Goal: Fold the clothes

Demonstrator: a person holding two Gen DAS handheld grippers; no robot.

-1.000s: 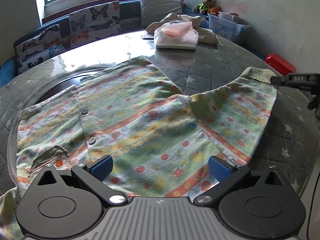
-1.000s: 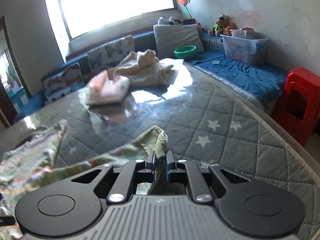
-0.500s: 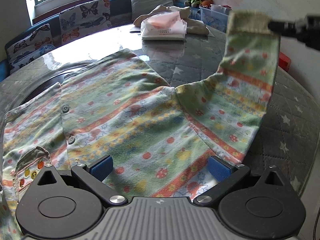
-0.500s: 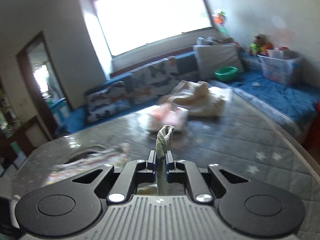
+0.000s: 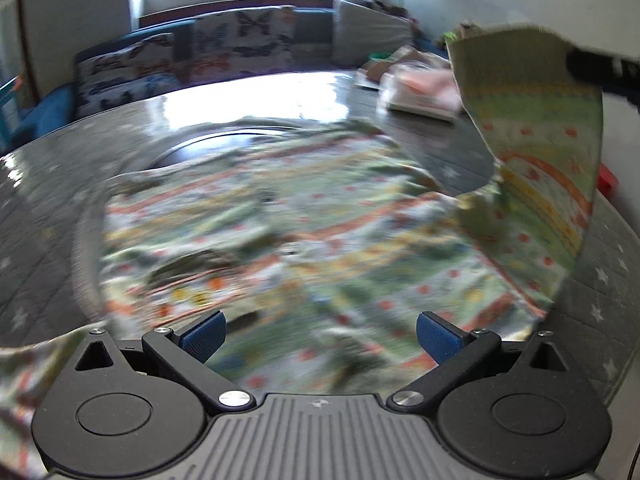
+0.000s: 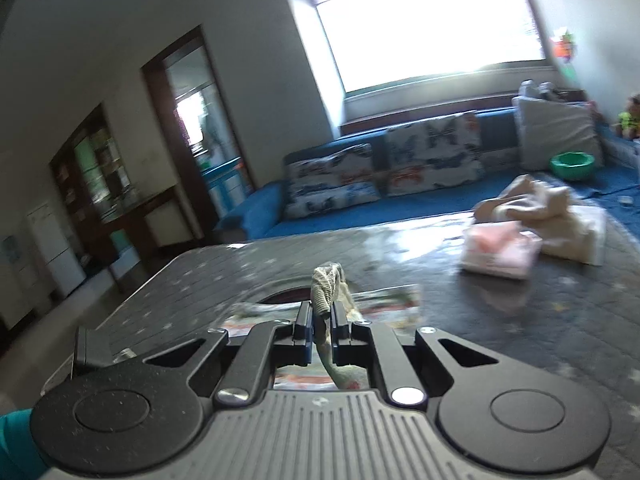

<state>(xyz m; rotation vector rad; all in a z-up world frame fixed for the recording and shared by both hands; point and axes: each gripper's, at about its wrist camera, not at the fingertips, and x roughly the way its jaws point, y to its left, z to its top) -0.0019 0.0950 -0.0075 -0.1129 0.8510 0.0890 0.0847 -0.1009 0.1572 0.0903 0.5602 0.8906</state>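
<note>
Right gripper (image 6: 321, 322) clamped tight on shirt cuff (image 6: 327, 280), holding sleeve (image 5: 536, 152) up off table (image 5: 52, 184). Left gripper (image 5: 320, 332) spread wide, hovering over rest of shirt (image 5: 280, 248), flat below.

A bright window (image 6: 432, 24) lights the room. Below it runs a blue sofa (image 6: 256, 212) with butterfly-print cushions (image 6: 434, 152) and a plain grey pillow (image 6: 556, 136) at its right end. A green bowl (image 6: 571, 164) sits on the sofa seat near that pillow. On the grey star-quilted bench (image 6: 500, 340) lie a folded pink garment (image 6: 500, 250) and, touching it behind, a crumpled cream one (image 6: 552, 216). A dark-framed doorway (image 6: 192, 140) opens on the left, with glass-fronted shelves (image 6: 96, 168) beside it.
</note>
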